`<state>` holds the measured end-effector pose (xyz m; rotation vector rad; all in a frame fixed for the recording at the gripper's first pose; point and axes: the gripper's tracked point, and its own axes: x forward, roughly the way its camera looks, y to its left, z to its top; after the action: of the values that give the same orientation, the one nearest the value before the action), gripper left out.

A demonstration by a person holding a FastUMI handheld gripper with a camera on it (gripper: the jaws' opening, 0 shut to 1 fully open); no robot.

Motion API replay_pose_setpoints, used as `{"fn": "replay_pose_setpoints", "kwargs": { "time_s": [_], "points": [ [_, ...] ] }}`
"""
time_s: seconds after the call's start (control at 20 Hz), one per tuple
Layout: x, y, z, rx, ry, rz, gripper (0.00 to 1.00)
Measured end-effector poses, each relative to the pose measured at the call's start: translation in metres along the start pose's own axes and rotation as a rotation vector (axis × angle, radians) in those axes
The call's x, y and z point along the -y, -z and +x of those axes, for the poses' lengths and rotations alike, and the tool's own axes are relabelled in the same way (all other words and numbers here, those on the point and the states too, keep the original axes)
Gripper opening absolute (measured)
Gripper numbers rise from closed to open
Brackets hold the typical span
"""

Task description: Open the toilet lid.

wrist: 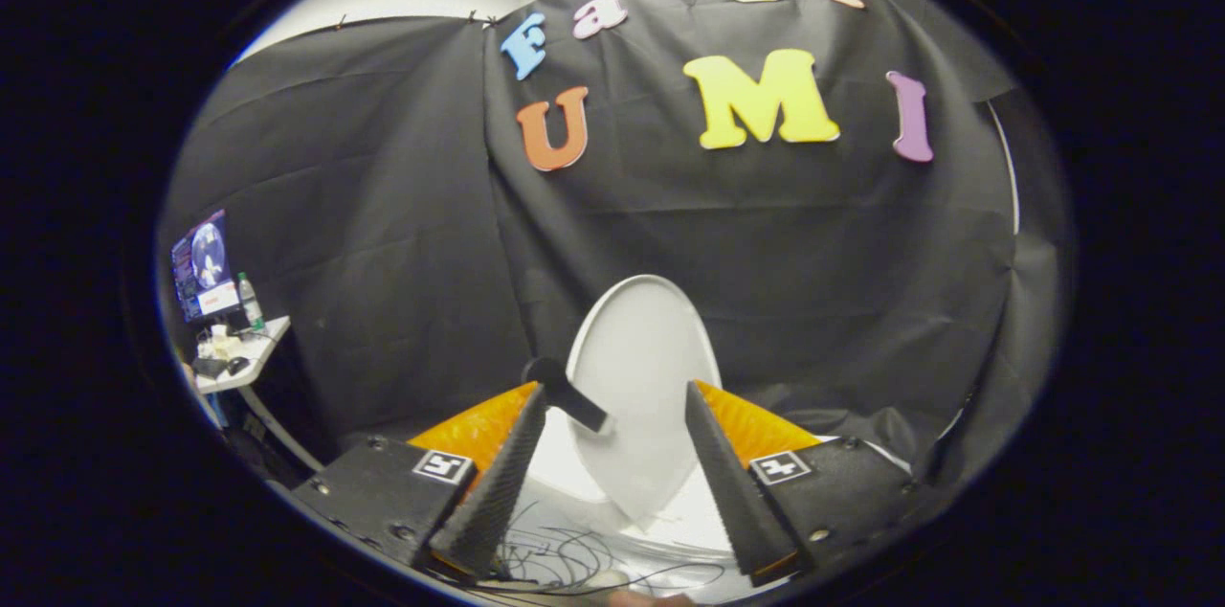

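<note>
The white oval toilet lid (639,368) stands raised, nearly upright, beyond and between my fingers, with the black cloth wall behind it. A short black handle (567,393) with a round knob sticks out of the lid's left edge, right at the tip of my left finger (507,473). Whether the two touch I cannot tell. My gripper (615,392) is open, with a wide gap between the fingers, and neither finger presses on the lid. Below the lid, the white seat and bowl (565,478) show between the fingers.
A small white table (251,360) stands far off to the left with a monitor (201,264), a bottle (250,301) and small items. Thin dark cables (574,557) lie tangled on the white surface close under the gripper. Black cloth (383,234) closes the booth behind and beside the toilet.
</note>
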<state>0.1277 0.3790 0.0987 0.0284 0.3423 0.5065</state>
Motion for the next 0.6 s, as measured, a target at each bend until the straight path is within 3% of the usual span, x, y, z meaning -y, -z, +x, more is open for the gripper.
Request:
{"fn": "replay_pose_setpoints", "kwargs": {
  "time_s": [0.1,0.6],
  "points": [
    [0.024,0.006,-0.016,0.011,0.065,-0.015,1.0],
    [0.12,0.041,-0.124,0.181,0.178,0.027,0.99]
  ]
}}
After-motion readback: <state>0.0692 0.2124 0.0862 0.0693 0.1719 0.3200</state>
